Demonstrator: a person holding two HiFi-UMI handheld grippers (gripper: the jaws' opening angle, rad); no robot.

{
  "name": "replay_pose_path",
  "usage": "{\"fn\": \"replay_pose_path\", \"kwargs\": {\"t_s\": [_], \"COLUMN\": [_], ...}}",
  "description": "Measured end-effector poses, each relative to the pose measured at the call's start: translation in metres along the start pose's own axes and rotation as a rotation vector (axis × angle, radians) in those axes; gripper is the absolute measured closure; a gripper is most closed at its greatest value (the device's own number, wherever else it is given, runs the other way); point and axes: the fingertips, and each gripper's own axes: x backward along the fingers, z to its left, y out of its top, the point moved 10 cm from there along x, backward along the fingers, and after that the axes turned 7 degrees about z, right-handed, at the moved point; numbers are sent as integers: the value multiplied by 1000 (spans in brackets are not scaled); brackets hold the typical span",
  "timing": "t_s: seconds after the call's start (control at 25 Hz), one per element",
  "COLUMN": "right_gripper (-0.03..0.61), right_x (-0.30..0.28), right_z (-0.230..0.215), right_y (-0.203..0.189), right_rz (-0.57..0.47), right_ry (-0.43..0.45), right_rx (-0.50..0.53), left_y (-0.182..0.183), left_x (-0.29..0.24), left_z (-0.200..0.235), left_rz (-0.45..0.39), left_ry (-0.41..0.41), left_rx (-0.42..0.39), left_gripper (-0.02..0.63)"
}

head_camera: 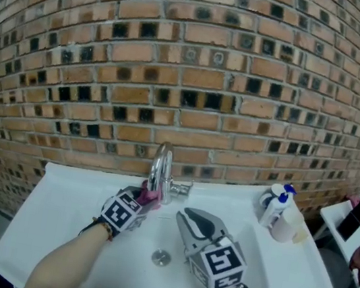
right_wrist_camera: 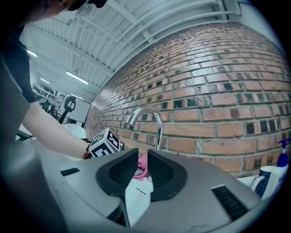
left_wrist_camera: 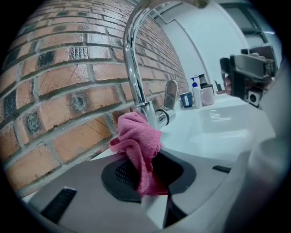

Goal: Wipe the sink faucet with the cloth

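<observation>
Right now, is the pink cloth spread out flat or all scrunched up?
Scrunched up. The pink cloth bulges in folds out of the left gripper, by the faucet.

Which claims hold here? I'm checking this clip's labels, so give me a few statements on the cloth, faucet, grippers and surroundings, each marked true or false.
1. The left gripper grips a pink cloth beside the faucet. True.
2. The right gripper grips the cloth too. False: its fingers stand slightly apart, with nothing between them.
3. The wall behind the sink is white tile. False: it is brick.
4. A pump bottle stands on the sink's right-hand rim. True.
</observation>
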Motion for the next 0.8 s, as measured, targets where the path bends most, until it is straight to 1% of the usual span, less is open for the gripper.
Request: {"fn": "replay_pose_path", "kwargs": {"t_s": [0.32, 0.68, 0.8], "right_gripper": [503, 503, 503], "right_x": [0, 0, 0], "right_z": [-3, -3, -4], "right_y": [-2, -3, -3], "right_rz": [9, 10, 8], "right_ry": [-13, -19, -21], "right_rx": [-15, -19, -21], "left_y": [2, 8, 14], "left_x": [9, 14, 18], "left_z": [-12, -23, -27], "left_rz": [-30, -72, -93], "left_ry": [6, -17, -28], "left_rx": [-6, 21, 12], "left_gripper": [517, 517, 517]}}
